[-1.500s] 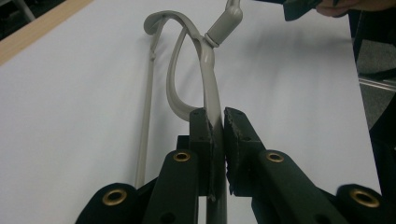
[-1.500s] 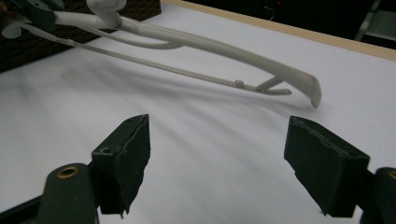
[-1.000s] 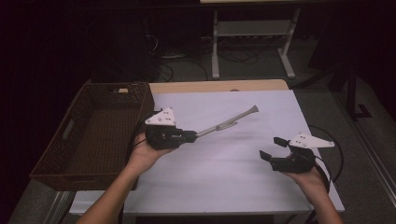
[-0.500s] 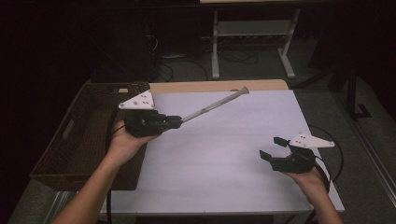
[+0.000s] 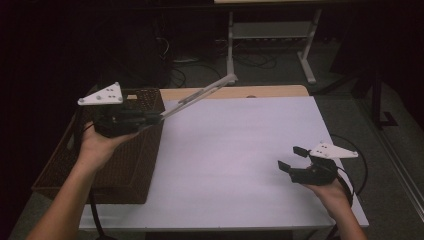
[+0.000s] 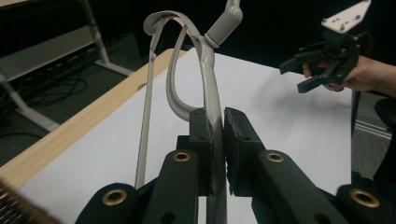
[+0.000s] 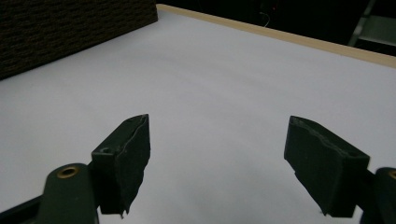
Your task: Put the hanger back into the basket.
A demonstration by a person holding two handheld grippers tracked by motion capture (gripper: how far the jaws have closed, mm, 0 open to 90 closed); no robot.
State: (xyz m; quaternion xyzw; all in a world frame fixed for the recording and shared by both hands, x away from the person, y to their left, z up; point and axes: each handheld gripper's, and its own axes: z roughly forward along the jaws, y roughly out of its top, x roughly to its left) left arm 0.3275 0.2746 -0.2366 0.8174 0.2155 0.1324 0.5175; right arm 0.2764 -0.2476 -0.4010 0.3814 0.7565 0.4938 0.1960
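over the wicker basket (image 5: 125,165), left gripper (image 5: 150,119) jaws clamping grey tongs (image 6: 205,93); right gripper (image 5: 292,159) jaws wide, empty

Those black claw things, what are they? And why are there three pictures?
A person holds a pinching tool in each hand. One camera looks down from above; one small camera rides on each tool, looking along its jaws. The left gripper is shut on a long grey tool, maybe tongs, lifted over a brown woven basket. The right gripper is open and holds nothing, low over the white table.
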